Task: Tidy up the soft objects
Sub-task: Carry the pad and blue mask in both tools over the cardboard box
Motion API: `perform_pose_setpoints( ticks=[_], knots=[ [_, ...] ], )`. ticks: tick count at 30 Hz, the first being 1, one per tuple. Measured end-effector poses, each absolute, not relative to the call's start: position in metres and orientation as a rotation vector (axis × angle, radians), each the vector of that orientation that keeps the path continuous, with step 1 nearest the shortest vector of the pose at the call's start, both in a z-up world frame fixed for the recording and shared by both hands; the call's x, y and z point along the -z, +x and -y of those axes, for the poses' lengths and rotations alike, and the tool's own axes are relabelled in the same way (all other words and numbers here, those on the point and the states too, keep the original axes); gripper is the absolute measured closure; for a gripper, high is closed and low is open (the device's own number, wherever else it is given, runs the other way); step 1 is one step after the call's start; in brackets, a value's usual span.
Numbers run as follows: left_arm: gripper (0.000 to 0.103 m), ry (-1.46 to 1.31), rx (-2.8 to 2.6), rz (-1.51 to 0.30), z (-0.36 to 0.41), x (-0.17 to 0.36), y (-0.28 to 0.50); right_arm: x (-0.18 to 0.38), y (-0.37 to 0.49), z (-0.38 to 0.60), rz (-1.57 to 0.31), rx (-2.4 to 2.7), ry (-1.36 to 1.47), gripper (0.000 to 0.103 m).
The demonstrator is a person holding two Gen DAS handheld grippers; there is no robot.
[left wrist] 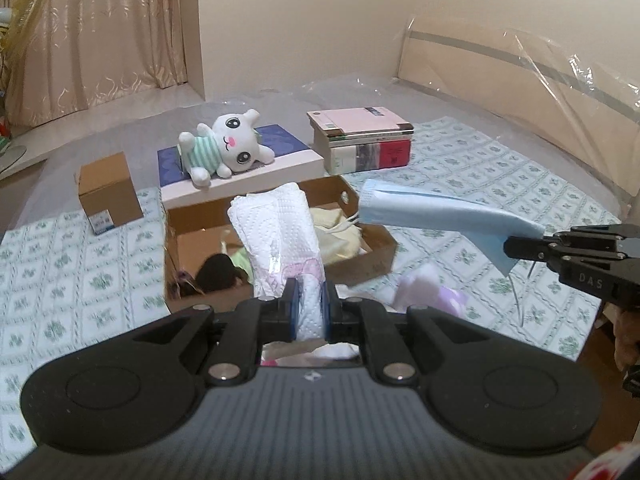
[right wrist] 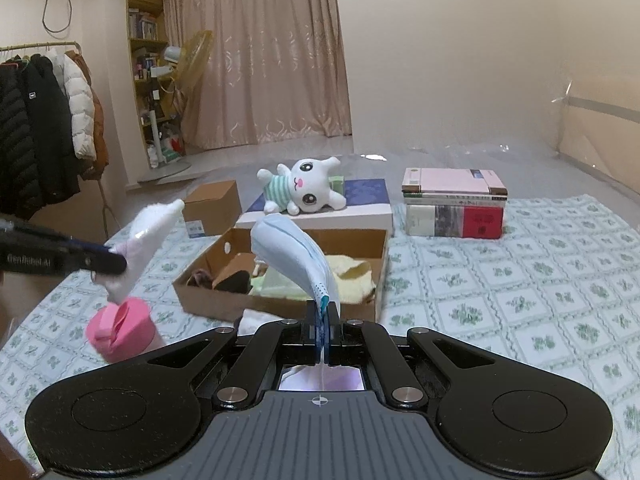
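My left gripper [left wrist: 309, 302] is shut on a white tissue pack [left wrist: 276, 232] with a pink print, held up in the air in front of the open cardboard box [left wrist: 380, 236]. The pack shows again as a white wedge [right wrist: 150, 236] in the left gripper [right wrist: 114, 263] at the left of the right wrist view. My right gripper [right wrist: 325, 322] is shut on a light blue face mask [right wrist: 292, 256], which juts out over the box [right wrist: 280, 304]. Seen from the left wrist, the mask [left wrist: 440, 212] sticks out of the right gripper [left wrist: 510, 246]. Yellow and green cloths [right wrist: 352, 272] lie in the box.
A white plush toy [left wrist: 228, 146] lies on a blue-topped box [left wrist: 280, 140] behind the cardboard box. A stack of books [left wrist: 362, 140] stands to the right, a small brown carton [left wrist: 106, 192] to the left. A pink cup [right wrist: 122, 330] and lilac cloth [left wrist: 424, 288] lie on the patterned bedspread [right wrist: 500, 300].
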State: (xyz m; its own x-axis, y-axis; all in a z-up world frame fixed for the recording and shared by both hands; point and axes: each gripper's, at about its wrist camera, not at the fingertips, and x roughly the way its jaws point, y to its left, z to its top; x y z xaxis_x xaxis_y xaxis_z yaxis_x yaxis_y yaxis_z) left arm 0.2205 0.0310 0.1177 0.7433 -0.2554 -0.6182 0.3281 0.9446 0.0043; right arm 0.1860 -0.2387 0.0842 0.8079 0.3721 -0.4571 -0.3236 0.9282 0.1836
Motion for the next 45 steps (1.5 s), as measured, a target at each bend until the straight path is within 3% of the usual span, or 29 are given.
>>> perform_pose_setpoints(
  ticks=[13,34,45],
  knots=[
    [0.093,0.143,0.291,-0.763,-0.065,-0.111,0.328,-0.086,0.290,0.226,-0.576,-0.404,0.044,0.102],
    [0.093,0.179,0.264,-0.946,-0.065,-0.021,0.470,-0.011,0.447,0.166,-0.785,-0.436,-0.110,0.102],
    [0.080,0.177,0.252,-0.974,-0.072,-0.002,0.484,0.021,0.464,0.162,-0.865,-0.444,-0.064,0.101]
  ],
)
